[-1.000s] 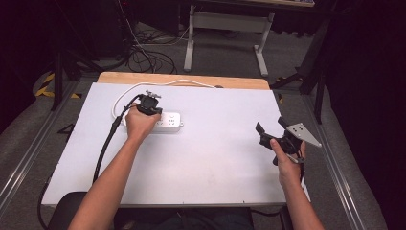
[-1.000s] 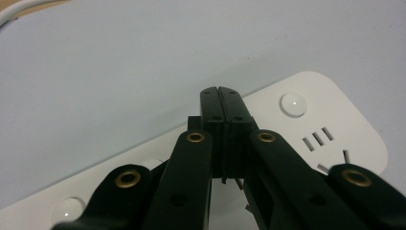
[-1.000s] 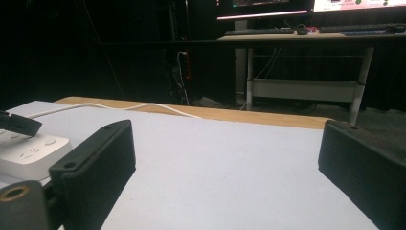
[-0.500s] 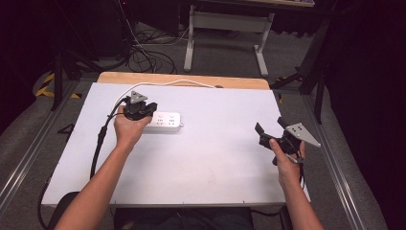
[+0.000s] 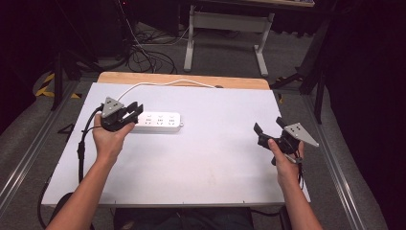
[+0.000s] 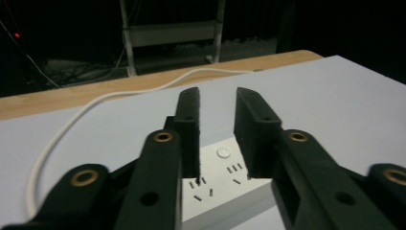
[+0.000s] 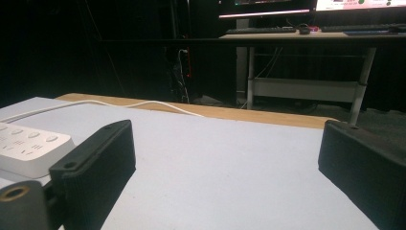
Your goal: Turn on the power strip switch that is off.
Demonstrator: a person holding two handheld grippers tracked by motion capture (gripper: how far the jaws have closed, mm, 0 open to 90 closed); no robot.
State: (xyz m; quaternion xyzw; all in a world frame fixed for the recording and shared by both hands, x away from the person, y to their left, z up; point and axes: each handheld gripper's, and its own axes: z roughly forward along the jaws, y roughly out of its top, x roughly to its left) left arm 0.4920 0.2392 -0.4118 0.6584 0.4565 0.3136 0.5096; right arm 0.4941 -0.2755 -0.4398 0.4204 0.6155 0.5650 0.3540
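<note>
A white power strip (image 5: 158,121) lies flat on the left half of the white table (image 5: 215,158), and its white cord (image 5: 158,84) curves away to the far edge. My left gripper (image 5: 135,111) sits at the strip's left end with its jaws a narrow gap apart and nothing between them. In the left gripper view the jaws (image 6: 218,103) hover above the strip's sockets (image 6: 225,167). My right gripper (image 5: 268,125) is held above the table's right side, wide open and empty. The right gripper view shows the strip (image 7: 28,146) far to the left of that gripper (image 7: 230,163).
A wooden strip (image 5: 182,79) runs along the table's far edge. The left gripper's black cable (image 5: 81,148) hangs over the table's left side. Beyond the table stand a desk frame (image 5: 225,21) and floor cables (image 5: 143,57).
My left gripper has drawn back from over the strip, moving left and toward the person, to the strip's left end. The right gripper has stayed in place.
</note>
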